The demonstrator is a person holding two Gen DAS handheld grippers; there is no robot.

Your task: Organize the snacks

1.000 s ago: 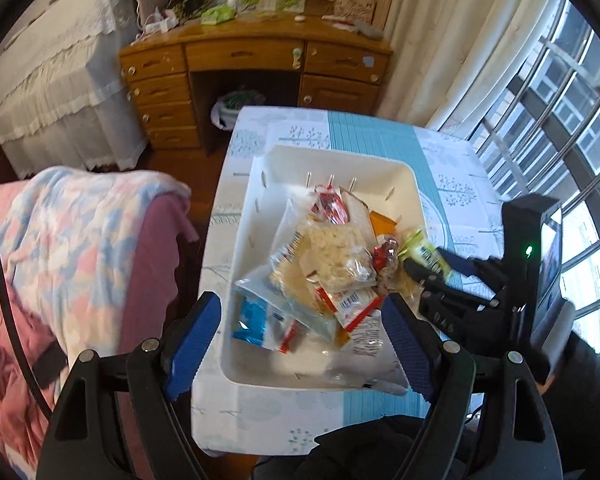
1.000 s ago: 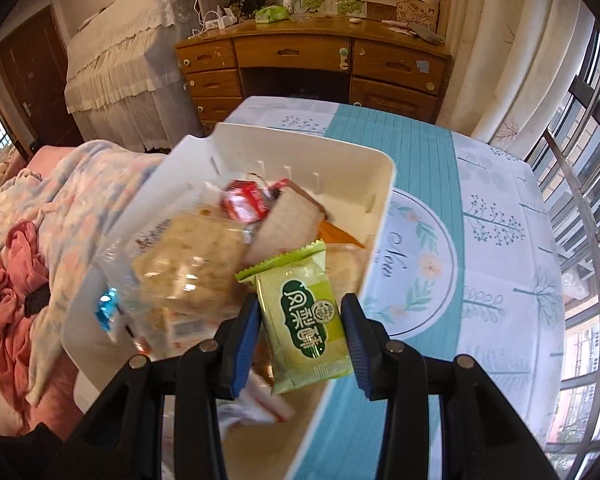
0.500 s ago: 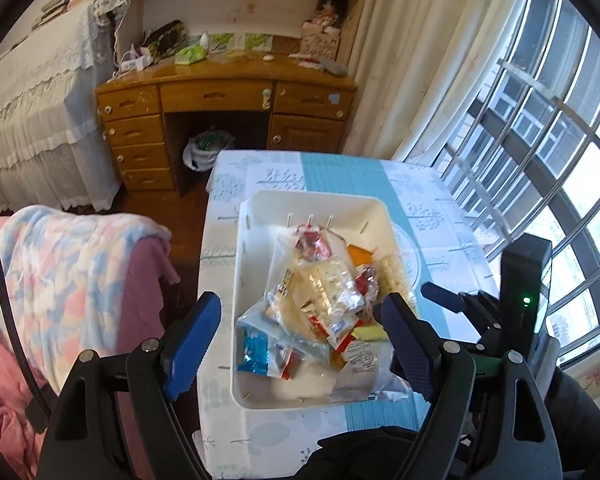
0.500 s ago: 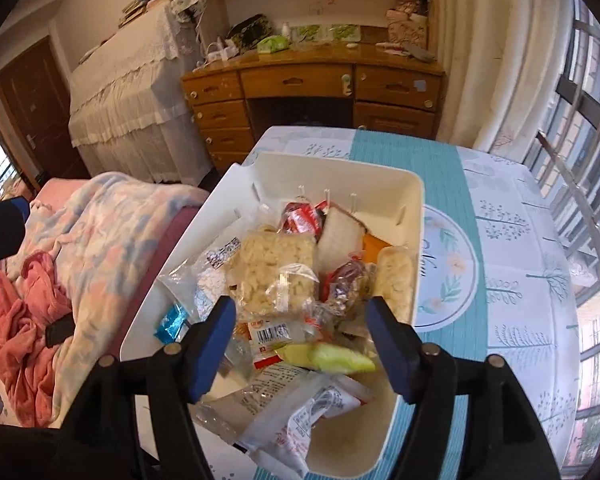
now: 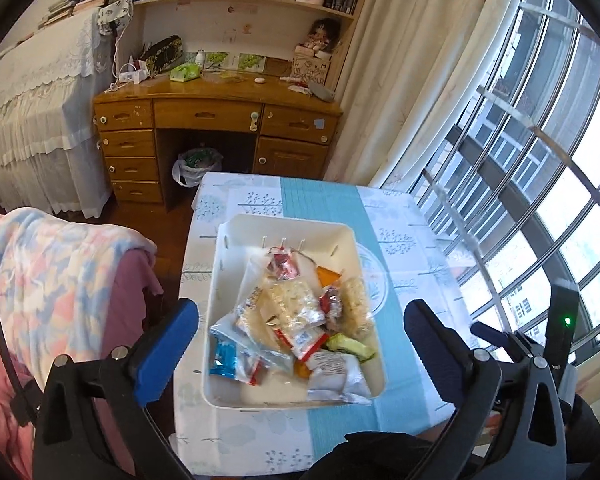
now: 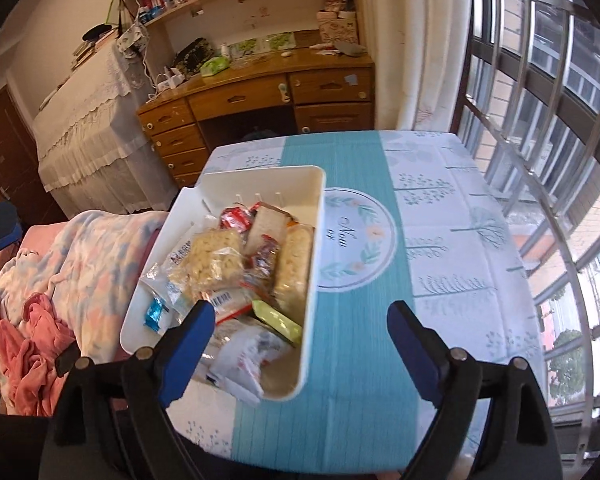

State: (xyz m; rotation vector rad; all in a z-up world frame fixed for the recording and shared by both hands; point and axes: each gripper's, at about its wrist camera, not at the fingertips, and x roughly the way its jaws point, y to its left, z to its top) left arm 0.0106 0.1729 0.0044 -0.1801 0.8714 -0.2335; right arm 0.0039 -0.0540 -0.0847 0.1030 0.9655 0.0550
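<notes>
A white plastic bin (image 5: pixel 288 226) sits on the table, filled with several wrapped snacks: a clear bag of pale crackers (image 5: pixel 290 306), a red packet (image 5: pixel 283 265), a blue packet (image 5: pixel 223 361) and a green packet (image 5: pixel 350 346). The bin (image 6: pixel 314 216) and the green packet (image 6: pixel 278 317) also show in the right wrist view. My left gripper (image 5: pixel 300 356) is open and empty, high above the bin's near end. My right gripper (image 6: pixel 298 358) is open and empty, above the bin's near right corner.
The table has a white and teal cloth (image 5: pixel 320 200) (image 6: pixel 352 280). A bed with a pastel blanket (image 5: pixel 56 272) lies at the left. A wooden desk (image 5: pixel 216 116) stands behind the table. A window with bars (image 5: pixel 540 200) and a curtain is at the right.
My right gripper let go of the green packet, which now lies in the bin, and opened wide. Both grippers pulled up and back from the bin.
</notes>
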